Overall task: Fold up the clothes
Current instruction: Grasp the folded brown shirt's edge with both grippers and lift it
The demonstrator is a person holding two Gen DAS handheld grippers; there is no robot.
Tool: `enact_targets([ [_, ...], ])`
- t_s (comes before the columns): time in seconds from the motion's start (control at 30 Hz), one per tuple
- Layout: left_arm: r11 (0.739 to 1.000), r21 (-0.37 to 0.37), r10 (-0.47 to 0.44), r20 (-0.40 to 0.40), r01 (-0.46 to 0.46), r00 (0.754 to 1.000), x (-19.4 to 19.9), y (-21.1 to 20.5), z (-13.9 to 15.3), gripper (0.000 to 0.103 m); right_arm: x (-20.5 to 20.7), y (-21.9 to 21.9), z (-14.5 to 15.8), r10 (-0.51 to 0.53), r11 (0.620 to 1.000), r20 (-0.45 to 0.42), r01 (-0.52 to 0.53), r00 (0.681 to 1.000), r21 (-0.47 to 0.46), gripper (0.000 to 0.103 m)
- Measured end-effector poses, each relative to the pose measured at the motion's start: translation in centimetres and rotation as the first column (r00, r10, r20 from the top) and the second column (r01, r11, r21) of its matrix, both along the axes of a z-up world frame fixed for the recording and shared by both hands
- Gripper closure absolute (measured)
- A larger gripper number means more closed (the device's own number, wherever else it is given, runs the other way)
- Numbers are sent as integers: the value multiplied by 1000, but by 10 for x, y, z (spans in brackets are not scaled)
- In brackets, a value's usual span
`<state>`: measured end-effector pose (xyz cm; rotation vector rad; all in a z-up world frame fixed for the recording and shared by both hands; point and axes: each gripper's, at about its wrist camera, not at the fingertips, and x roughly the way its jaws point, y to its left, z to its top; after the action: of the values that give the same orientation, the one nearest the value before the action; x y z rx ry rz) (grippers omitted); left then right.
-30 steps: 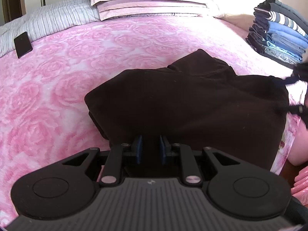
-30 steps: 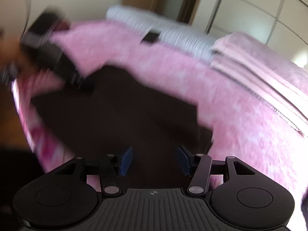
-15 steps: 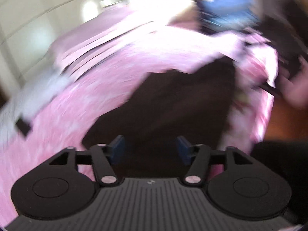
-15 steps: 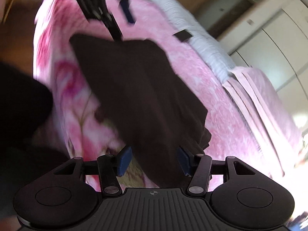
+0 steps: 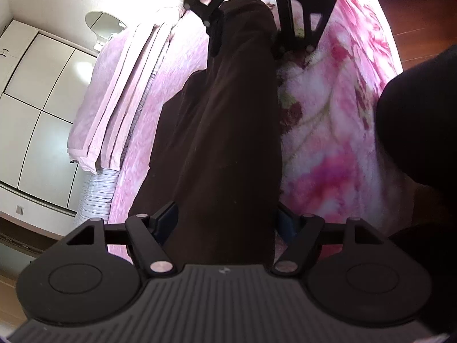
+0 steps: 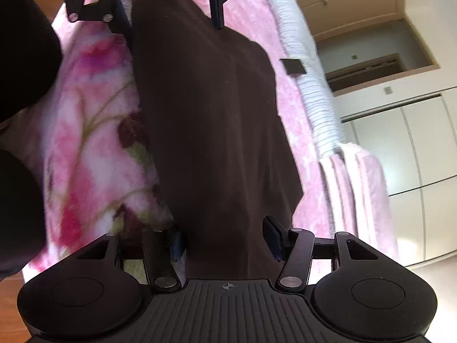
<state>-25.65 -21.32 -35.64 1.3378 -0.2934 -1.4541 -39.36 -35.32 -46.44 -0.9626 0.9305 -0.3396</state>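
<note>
A folded dark brown garment lies at the edge of the pink flowered bed. My left gripper is open with its jaws on either side of one end of the garment. My right gripper is open the same way at the other end of the garment. Each gripper shows at the top of the other's view, the right one in the left wrist view and the left one in the right wrist view. Whether fabric is lifted off the bed cannot be told.
Pink pillows and a striped grey cover lie at the bed's far side. A small black object rests on the bed. White wardrobe doors stand behind. Wooden floor and a dark trouser leg border the bed edge.
Both grippers have swung round to face each other along the garment. The left jaws, nearly shut a second ago, have opened wide around the garment's end.
</note>
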Motion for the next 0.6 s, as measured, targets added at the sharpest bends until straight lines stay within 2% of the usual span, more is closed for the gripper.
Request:
enact_targets([
  [0.03,1000,0,5,-23,-5,1000,2,1,2,34,1,-2,-1,-7,1000,9,7,1000,5,49],
  [0.07,1000,1,12,-54,-12,998,5,1,6,35,3,-4,0,-15,1000,20,14,1000,17,63],
  [0.1,1000,5,20,-86,-20,996,8,0,8,35,4,-7,1,-24,999,20,23,1000,40,82],
  [0.2,999,23,28,-162,-25,986,19,-2,15,37,7,-15,12,-33,994,29,30,999,101,87],
  [0.3,998,62,15,-197,-3,980,24,-7,20,44,11,-26,30,-51,986,20,47,999,159,88],
  [0.37,995,101,8,-199,12,980,28,-11,24,52,17,-30,43,-63,980,-4,63,998,191,89],
  [0.5,980,197,13,-188,25,982,36,-22,37,77,34,-38,74,-73,963,-63,87,995,254,90],
  [0.6,970,240,-12,-159,50,987,41,-20,63,83,50,-32,98,-71,951,-116,103,991,293,90],
])
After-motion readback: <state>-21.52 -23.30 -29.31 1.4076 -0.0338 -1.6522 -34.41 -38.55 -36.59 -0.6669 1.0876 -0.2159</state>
